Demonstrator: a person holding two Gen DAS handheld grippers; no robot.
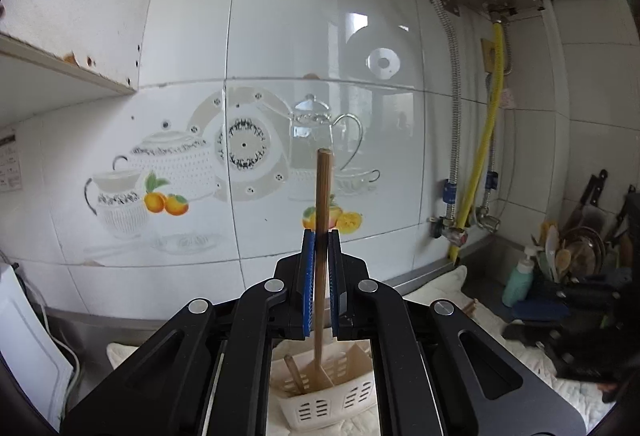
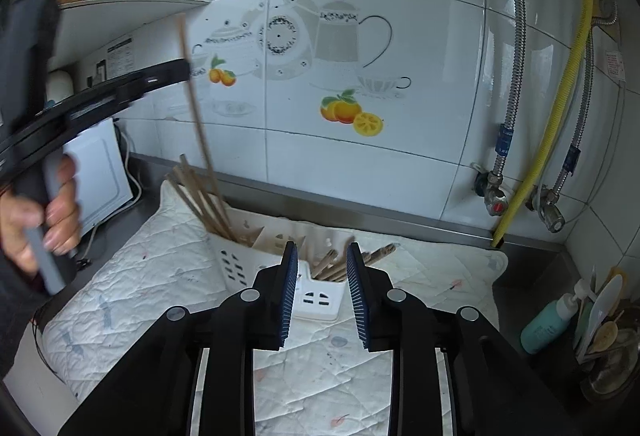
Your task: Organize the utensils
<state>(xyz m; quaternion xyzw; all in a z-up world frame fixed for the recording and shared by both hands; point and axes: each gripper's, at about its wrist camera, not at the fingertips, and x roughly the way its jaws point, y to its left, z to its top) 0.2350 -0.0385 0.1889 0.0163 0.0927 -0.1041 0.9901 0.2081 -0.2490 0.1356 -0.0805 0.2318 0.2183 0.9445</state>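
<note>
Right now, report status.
Left claw shut on chopstick, upright over holder. Right claw open, empty. Nothing in the way.

- A steel countertop runs along the tiled wall, with a white quilted cloth spread over most of it.
- On the cloth stands a white slotted utensil holder (chopsticks inside).
- More chopsticks lie on the cloth just beside the holder.
- A teal pump bottle stands on bare steel, right of the cloth.
</note>
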